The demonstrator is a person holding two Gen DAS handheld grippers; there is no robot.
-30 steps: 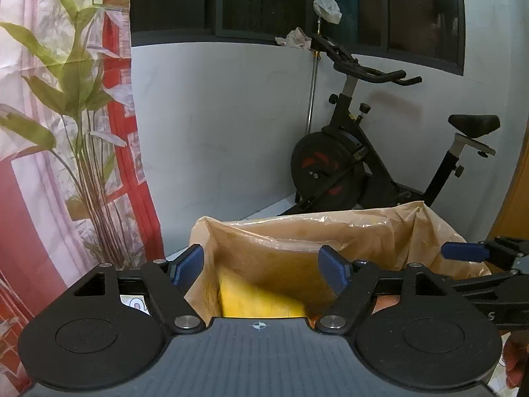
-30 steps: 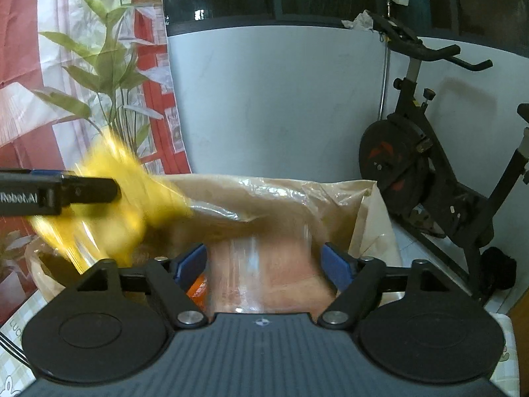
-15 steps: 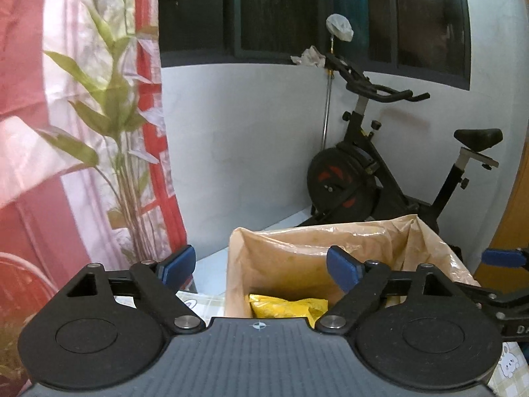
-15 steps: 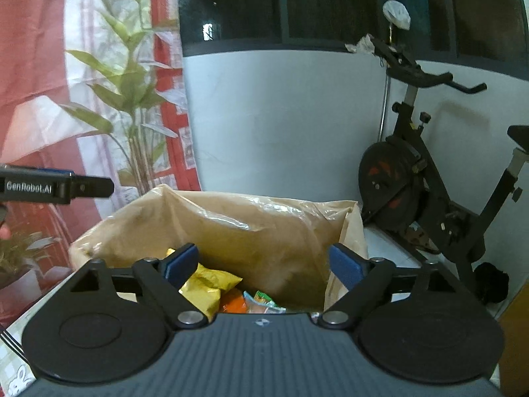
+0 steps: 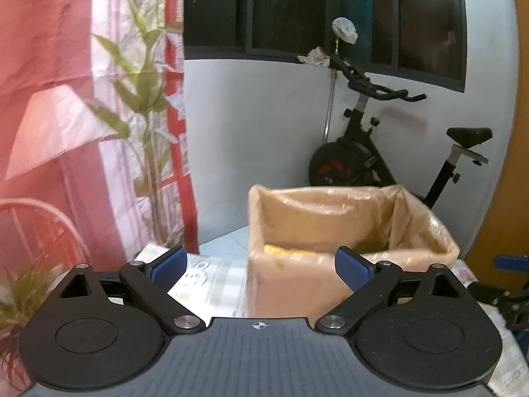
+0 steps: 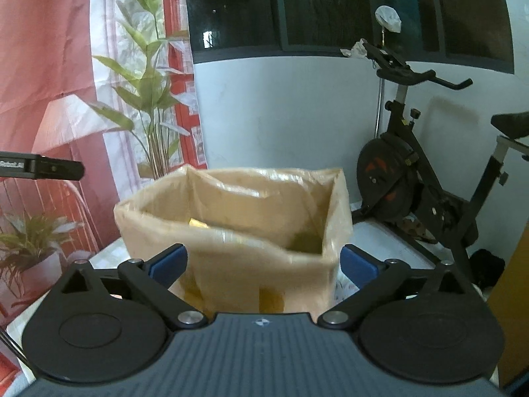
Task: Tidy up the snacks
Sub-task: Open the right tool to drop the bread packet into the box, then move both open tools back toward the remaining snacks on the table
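A cardboard box lined with a tan plastic bag (image 5: 347, 231) stands on the table; it also shows in the right wrist view (image 6: 238, 225). A yellow snack packet (image 5: 281, 248) lies inside, only its top edge showing; a sliver of it shows in the right wrist view (image 6: 196, 222). My left gripper (image 5: 261, 264) is open and empty, in front of the box and a little left of it. My right gripper (image 6: 263, 264) is open and empty, in front of the box. The left gripper's side (image 6: 43, 168) shows at the far left of the right wrist view.
A checked tablecloth (image 5: 211, 281) covers the table. A red curtain with printed plants (image 5: 82, 132) hangs at the left. A black exercise bike (image 6: 423, 182) stands behind the box at the right. A white wall (image 5: 258, 139) is behind.
The yellow packet has dropped from the left gripper into the box. Both grippers have pulled back and up from the box, which now looks smaller and farther away.
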